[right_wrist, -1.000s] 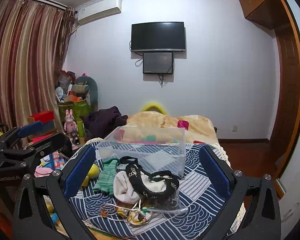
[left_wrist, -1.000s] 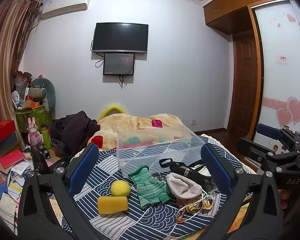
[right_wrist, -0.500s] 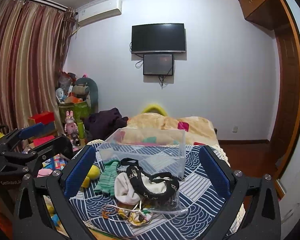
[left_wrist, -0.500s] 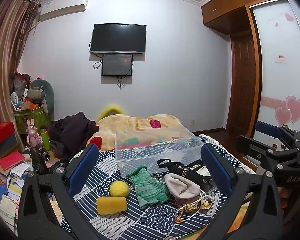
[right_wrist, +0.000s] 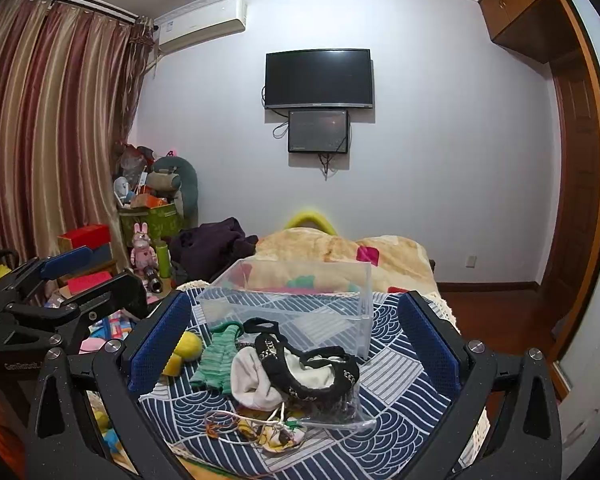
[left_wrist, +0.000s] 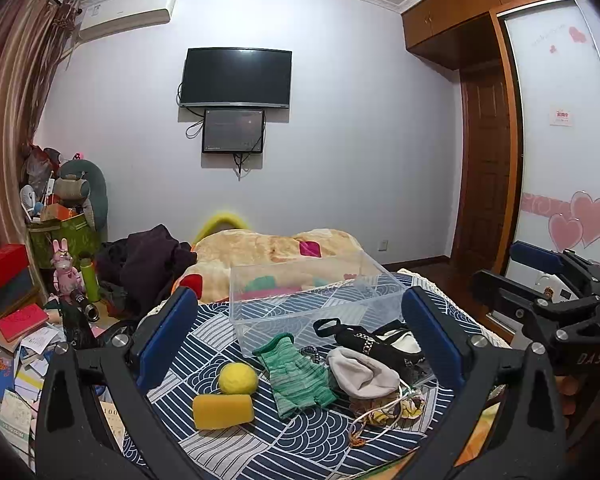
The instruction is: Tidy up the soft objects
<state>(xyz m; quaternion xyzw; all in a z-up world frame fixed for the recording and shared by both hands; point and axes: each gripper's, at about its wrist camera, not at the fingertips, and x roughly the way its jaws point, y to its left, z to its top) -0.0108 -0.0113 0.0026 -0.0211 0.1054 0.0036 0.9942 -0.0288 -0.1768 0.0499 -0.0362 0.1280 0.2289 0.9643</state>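
On the bed with the blue patterned cover (left_wrist: 300,444), the clear box (left_wrist: 312,300) stands empty. The soft objects, green cloth (left_wrist: 298,372), yellow ball (left_wrist: 238,378) and sponge (left_wrist: 223,410), lie before it, unsorted. Left gripper (left_wrist: 300,344) and right gripper (right_wrist: 296,344) hover spread wide, holding nothing.

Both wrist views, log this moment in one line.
left hand-held gripper open | right hand-held gripper open | bin empty | sponge on bed

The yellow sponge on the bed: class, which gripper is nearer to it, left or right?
Left. The yellow sponge lies between the left gripper fingers; the right gripper is off to its right.
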